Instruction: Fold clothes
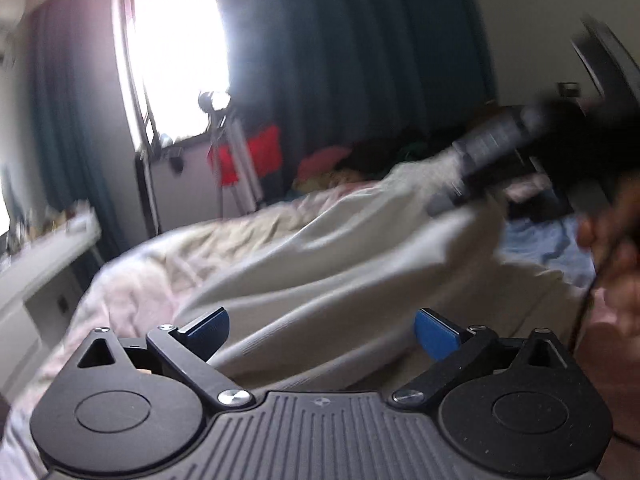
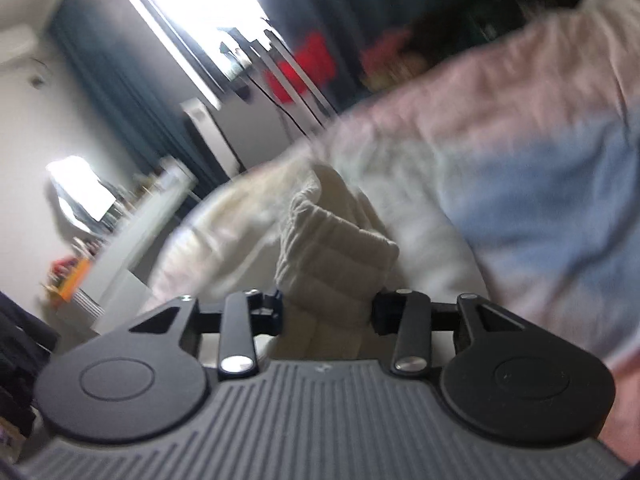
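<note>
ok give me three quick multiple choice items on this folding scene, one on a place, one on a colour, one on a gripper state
1. Where is the ribbed cuff of the cream-white garment?
A. between the right gripper's fingers
B. hanging on the window
C. on the desk

2. What colour is the curtain beside the bright window?
A. yellow
B. dark teal
C. white

3. How does the left gripper stand?
A. shut on cloth
B. open, nothing between the pads
C. out of view

Answers:
1 A: the right gripper has the cuff pinched between its fingers.
2 B: the long drape reads dark blue-green.
3 B: its blue pads sit wide apart above the garment.
</note>
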The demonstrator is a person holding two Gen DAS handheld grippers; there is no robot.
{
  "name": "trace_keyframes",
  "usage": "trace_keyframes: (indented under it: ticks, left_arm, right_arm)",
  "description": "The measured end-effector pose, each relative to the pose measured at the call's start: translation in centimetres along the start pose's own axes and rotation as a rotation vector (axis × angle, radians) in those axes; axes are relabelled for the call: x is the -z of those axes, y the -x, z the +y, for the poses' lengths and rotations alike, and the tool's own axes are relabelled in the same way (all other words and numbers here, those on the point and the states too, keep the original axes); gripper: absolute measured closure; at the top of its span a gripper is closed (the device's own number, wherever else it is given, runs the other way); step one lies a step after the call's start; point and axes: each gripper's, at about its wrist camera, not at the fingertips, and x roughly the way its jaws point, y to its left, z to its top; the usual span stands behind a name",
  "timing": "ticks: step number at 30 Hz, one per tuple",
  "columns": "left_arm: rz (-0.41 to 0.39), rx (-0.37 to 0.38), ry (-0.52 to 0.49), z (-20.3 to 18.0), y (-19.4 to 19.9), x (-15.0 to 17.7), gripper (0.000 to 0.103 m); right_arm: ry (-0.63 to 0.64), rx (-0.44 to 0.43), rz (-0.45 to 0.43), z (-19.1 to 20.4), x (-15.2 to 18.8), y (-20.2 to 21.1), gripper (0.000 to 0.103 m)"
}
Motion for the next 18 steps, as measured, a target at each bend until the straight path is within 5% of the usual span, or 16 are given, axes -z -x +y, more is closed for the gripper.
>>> trace_keyframes:
  ticks: [2,4,10,16,18]
  left_arm:
    - [-0.034,-0.013,-0.036,-0.7,0.3,0.1,0.001]
    - [-0.038,-0.107,-0.075,-1.5,0.0,0.3,0.001]
    - [0.092,-0.306,-0.062,-0.7,-1.7,1.3,0.002]
    - [0.15,-0.351,0.207,2.6,-0.4,1.4,0.002]
    - [0.17,-0.365,0.282,3.4,0.3,1.7,0.002]
  right_arm:
    - [0.021,-0.048,-0.065,0.9,-1.0,1.6,0.062]
    - [0.04,-0.093,-0.13,1.8,-2.0,3.1,0.063]
    - [-0.064,-0.048,-0.22,-1.0,-4.2,6.4,0.062]
    - [-0.311,0.149,0.014,-8.1,-1.0,3.6,0.062]
    - [-0.338,0.146,0.027,-9.0,0.0,3.2,0.06]
